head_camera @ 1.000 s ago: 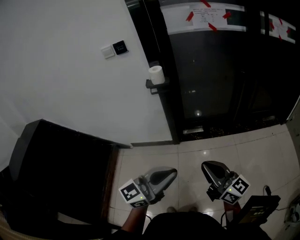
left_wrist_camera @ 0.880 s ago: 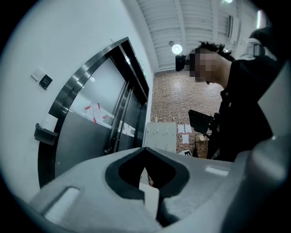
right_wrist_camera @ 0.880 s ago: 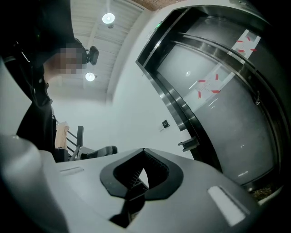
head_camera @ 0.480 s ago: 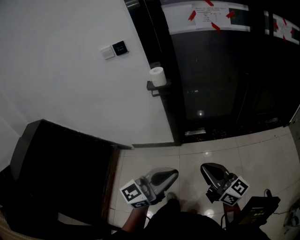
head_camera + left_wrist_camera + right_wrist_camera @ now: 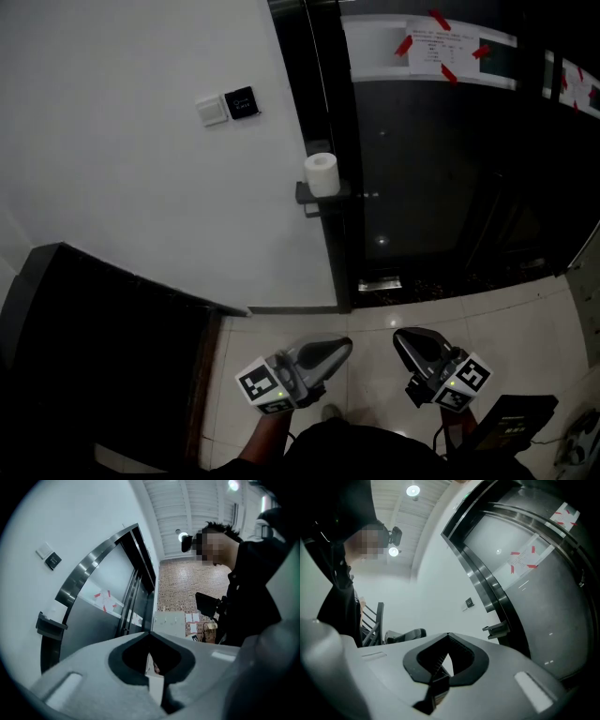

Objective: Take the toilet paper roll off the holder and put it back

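Observation:
A white toilet paper roll point(image 5: 322, 173) stands upright on a small dark holder shelf point(image 5: 313, 196) fixed at the edge of the white wall, beside a dark door frame. The same shelf point(image 5: 50, 623) shows at the left of the left gripper view and small point(image 5: 497, 630) in the right gripper view. Both grippers hang low, far below the roll, over the tiled floor. My left gripper point(image 5: 345, 347) is shut with nothing in it. My right gripper point(image 5: 400, 337) is shut and empty too.
A white switch and a black panel point(image 5: 241, 101) sit on the wall left of the roll. A dark glass door point(image 5: 441, 169) with taped paper fills the right. A large black object point(image 5: 103, 356) lies at lower left. A dark device point(image 5: 511, 422) hangs by my right side.
The view has shifted so the roll and holder sit slightly lower and further right in the frame. Both grippers stay shut and low, nearly unmoved.

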`<move>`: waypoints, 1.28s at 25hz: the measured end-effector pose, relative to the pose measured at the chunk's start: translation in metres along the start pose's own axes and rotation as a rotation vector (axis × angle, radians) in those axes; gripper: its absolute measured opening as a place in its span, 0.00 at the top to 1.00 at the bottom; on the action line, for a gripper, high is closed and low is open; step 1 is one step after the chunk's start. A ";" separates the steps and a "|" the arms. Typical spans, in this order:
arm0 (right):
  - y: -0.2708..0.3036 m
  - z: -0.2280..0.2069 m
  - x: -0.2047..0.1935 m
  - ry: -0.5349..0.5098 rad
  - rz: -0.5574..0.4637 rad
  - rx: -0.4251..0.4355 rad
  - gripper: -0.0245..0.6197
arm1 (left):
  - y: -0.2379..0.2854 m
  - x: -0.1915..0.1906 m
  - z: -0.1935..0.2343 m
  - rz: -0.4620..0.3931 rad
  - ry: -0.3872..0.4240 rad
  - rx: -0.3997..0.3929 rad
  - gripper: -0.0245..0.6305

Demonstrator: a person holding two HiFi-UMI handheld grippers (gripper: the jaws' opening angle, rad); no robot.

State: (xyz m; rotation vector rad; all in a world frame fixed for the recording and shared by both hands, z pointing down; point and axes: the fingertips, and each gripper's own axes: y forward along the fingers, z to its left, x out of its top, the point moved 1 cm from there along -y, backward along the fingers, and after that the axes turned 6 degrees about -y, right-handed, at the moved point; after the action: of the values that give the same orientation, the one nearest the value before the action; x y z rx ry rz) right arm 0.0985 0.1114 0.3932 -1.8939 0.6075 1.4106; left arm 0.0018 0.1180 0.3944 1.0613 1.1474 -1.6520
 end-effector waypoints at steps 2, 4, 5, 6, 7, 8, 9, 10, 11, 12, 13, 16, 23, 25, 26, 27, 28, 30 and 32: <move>0.022 -0.009 0.002 0.001 0.002 -0.010 0.96 | -0.002 0.010 0.021 -0.015 -0.004 -0.014 0.97; 0.040 -0.020 -0.003 0.000 0.020 -0.035 0.96 | -0.004 0.021 0.040 -0.031 -0.007 -0.032 0.97; 0.050 -0.024 -0.005 -0.001 0.028 -0.044 0.96 | -0.006 0.027 0.048 -0.038 -0.010 -0.039 0.97; 0.059 -0.027 -0.007 -0.003 0.033 -0.049 0.96 | -0.008 0.032 0.056 -0.046 -0.016 -0.046 0.97; 0.069 -0.030 -0.008 -0.005 0.037 -0.052 0.96 | -0.010 0.038 0.064 -0.055 -0.024 -0.053 0.97; 0.078 -0.032 -0.008 -0.008 0.038 -0.054 0.96 | -0.013 0.043 0.071 -0.065 -0.034 -0.061 0.97; 0.088 -0.035 -0.008 -0.013 0.036 -0.056 0.96 | -0.016 0.046 0.079 -0.074 -0.043 -0.069 0.97; 0.098 -0.038 -0.008 -0.018 0.032 -0.059 0.96 | -0.018 0.049 0.087 -0.079 -0.050 -0.074 0.97; 0.107 -0.041 -0.009 -0.023 0.030 -0.064 0.96 | -0.021 0.050 0.095 -0.078 -0.053 -0.078 0.97; 0.117 -0.044 -0.010 -0.027 0.029 -0.071 0.96 | -0.024 0.051 0.103 -0.071 -0.051 -0.079 0.97; 0.125 -0.048 -0.011 -0.029 0.030 -0.079 0.96 | -0.027 0.051 0.112 -0.063 -0.048 -0.080 0.97; 0.147 -0.061 -0.015 -0.032 0.027 -0.116 0.96 | -0.033 0.057 0.133 -0.064 -0.065 -0.103 0.97; 0.172 -0.090 -0.024 -0.040 0.029 -0.168 0.96 | -0.031 0.065 0.171 -0.051 -0.069 -0.129 0.97; 0.173 -0.100 -0.022 -0.049 0.025 -0.177 0.96 | -0.025 0.065 0.178 -0.047 -0.077 -0.129 0.97; 0.171 -0.107 -0.022 -0.066 0.024 -0.193 0.96 | -0.020 0.065 0.183 -0.047 -0.083 -0.129 0.97; 0.169 -0.116 -0.021 -0.083 0.018 -0.213 0.96 | -0.015 0.064 0.187 -0.048 -0.087 -0.128 0.97; 0.167 -0.126 -0.021 -0.097 0.016 -0.232 0.96 | -0.009 0.063 0.192 -0.047 -0.087 -0.129 0.97; 0.164 -0.145 -0.022 -0.097 0.020 -0.245 0.96 | 0.008 0.061 0.198 -0.036 -0.083 -0.133 0.97; 0.166 -0.165 -0.023 -0.071 0.028 -0.232 0.96 | 0.026 0.058 0.203 -0.016 -0.080 -0.137 0.97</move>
State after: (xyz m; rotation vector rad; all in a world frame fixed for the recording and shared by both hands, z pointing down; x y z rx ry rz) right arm 0.0771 -0.1220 0.4023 -2.0096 0.4540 1.6177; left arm -0.0254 -0.0923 0.3785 0.8944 1.2011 -1.5898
